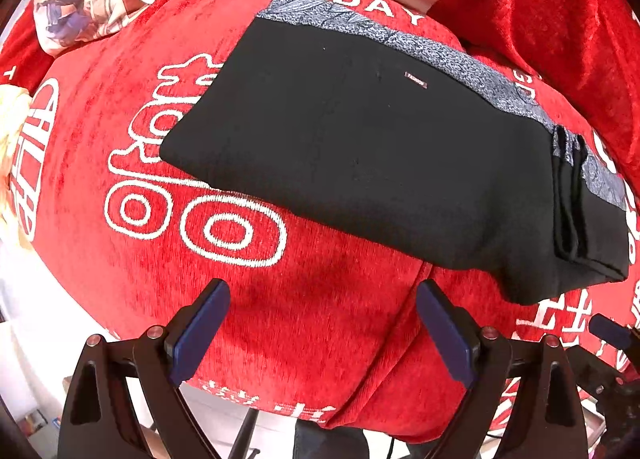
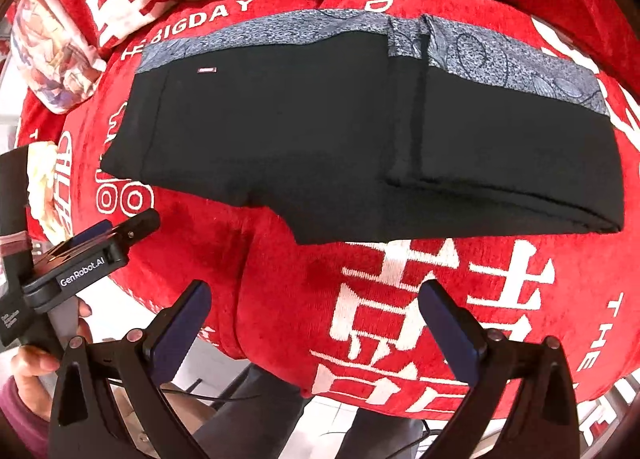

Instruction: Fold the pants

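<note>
A red blanket [image 1: 280,319] with white lettering covers the surface; pale floor [image 1: 24,339] below.

Bright even light, soft shadows, strong fisheye bulge, dark corners, sharp focus.

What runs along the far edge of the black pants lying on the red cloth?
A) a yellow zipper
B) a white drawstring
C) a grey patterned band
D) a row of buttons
C: the black pants carry a grey patterned band along their far edge, seen also from the left wrist.
</note>
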A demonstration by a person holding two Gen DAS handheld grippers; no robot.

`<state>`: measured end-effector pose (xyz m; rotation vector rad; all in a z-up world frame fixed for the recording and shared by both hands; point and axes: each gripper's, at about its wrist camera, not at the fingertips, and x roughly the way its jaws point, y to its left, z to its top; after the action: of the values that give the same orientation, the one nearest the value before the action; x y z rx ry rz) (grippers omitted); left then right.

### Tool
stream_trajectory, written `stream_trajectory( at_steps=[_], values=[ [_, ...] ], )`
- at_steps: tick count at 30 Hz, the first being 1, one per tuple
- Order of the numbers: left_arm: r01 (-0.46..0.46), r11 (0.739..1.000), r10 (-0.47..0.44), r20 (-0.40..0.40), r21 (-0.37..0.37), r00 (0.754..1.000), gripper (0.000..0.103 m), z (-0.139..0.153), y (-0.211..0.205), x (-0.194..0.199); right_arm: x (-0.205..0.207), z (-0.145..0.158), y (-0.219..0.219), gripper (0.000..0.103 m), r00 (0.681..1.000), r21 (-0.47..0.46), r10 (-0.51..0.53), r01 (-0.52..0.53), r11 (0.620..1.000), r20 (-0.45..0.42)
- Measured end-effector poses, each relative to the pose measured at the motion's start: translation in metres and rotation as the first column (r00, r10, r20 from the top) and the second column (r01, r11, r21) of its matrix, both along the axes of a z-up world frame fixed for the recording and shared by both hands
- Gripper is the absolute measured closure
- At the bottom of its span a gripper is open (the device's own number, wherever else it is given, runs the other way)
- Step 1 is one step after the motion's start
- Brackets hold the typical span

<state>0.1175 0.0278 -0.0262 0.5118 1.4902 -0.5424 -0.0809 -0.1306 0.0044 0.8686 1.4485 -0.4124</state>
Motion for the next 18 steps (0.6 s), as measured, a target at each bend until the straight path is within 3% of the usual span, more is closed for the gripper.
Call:
stream_trajectory(
  at_steps=[18],
  values=[
    [-0.036, 0.999, 0.036, -0.02, -0.023, 0.999, 0.008, -0.005, 0.004, 0.021, 0.007, -0.008, 0.007, 0.0, 1.0, -0.004, 0.016, -0.016, 1.0, -0.006]
  ],
)
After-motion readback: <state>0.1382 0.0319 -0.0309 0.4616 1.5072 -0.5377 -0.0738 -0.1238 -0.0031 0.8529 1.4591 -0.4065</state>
